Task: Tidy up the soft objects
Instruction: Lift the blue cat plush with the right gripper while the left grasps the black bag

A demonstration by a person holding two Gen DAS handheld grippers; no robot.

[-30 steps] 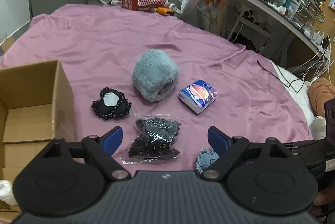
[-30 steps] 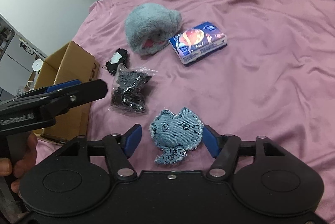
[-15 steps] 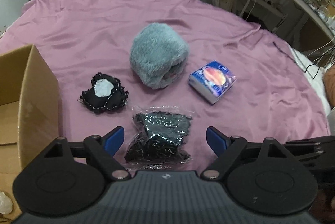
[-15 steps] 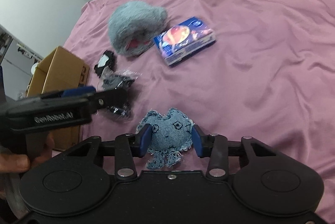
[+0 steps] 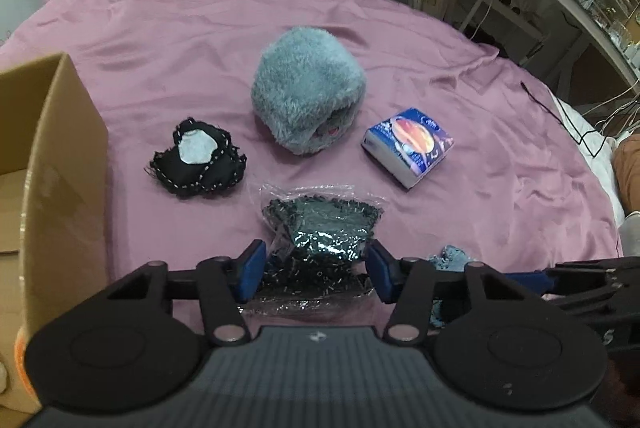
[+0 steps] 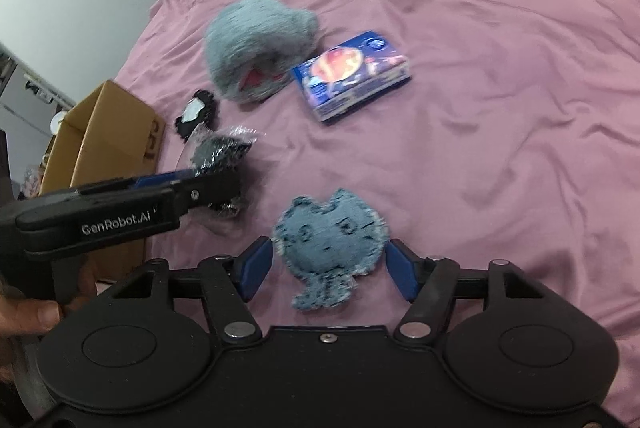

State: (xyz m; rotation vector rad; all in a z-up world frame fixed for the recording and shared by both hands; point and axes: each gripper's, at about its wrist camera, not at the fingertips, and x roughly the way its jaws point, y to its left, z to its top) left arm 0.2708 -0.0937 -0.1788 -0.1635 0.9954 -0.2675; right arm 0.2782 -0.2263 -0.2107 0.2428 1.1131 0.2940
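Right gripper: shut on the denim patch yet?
Open. The right gripper has blue fingers either side of the denim patch, with visible gaps.

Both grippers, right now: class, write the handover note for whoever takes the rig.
Left gripper: open, fingers either side of the bagged dark item.
Right gripper: open, straddling the denim patch; no grip visible.
On the sheet: fuzzy hat, black patch, tissue pack.
Box at left; contents mostly hidden.
Left: all five items.
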